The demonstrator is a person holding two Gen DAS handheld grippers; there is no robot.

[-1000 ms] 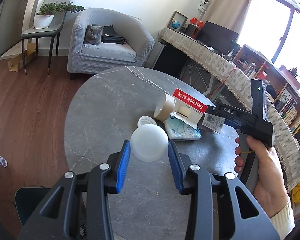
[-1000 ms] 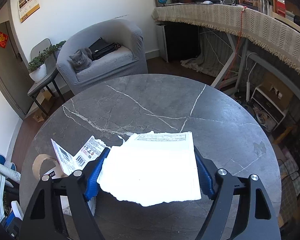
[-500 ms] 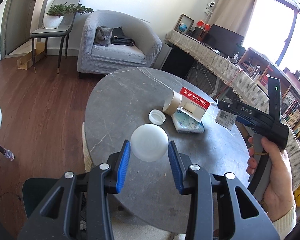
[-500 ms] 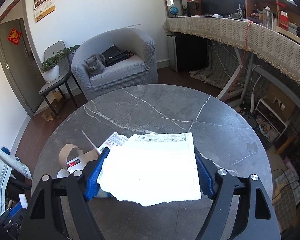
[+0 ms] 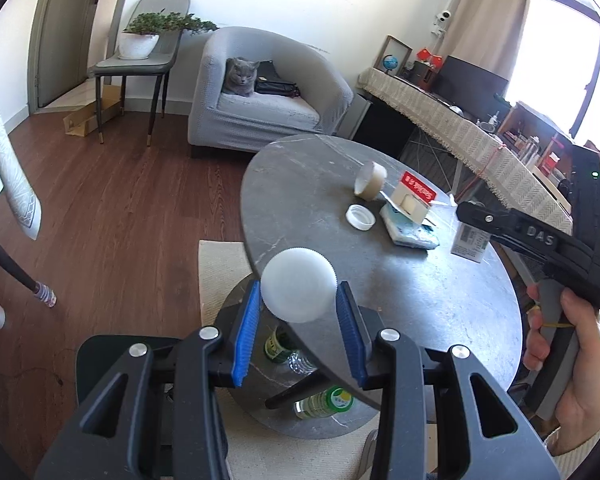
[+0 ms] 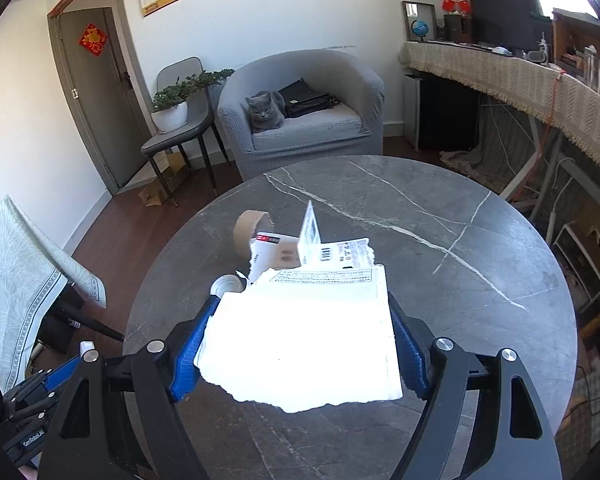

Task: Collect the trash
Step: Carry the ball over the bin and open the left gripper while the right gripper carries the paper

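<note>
Left wrist view first: your left gripper (image 5: 298,308) is clamping a round white lid (image 5: 298,285) by its ribbed edge, both blue pads pressing on opposite sides, so the lid is riding upright and cannot roll out while you are carrying it out past the rim of the round grey bench (image 5: 380,280). Left on the bench are a smaller white cap (image 5: 360,217), a brown tape roll (image 5: 370,181), a red-and-white card package (image 5: 414,199) lying on a blue wipes pack (image 5: 410,235), and a small white box (image 5: 470,242); these are probably waiting their turn. Your right hand (image 5: 566,364) is showing at the edge of this view, wrapping the handle of the other tool. Right wrist view: your right gripper (image 6: 300,354) is squeezing a torn white paper packet (image 6: 304,336) across its full width, jaws standing wide because the packet is broad, and you are holding it flat above the bench (image 6: 420,208), likely to keep it from flopping. No bin is showing in either view.
</note>
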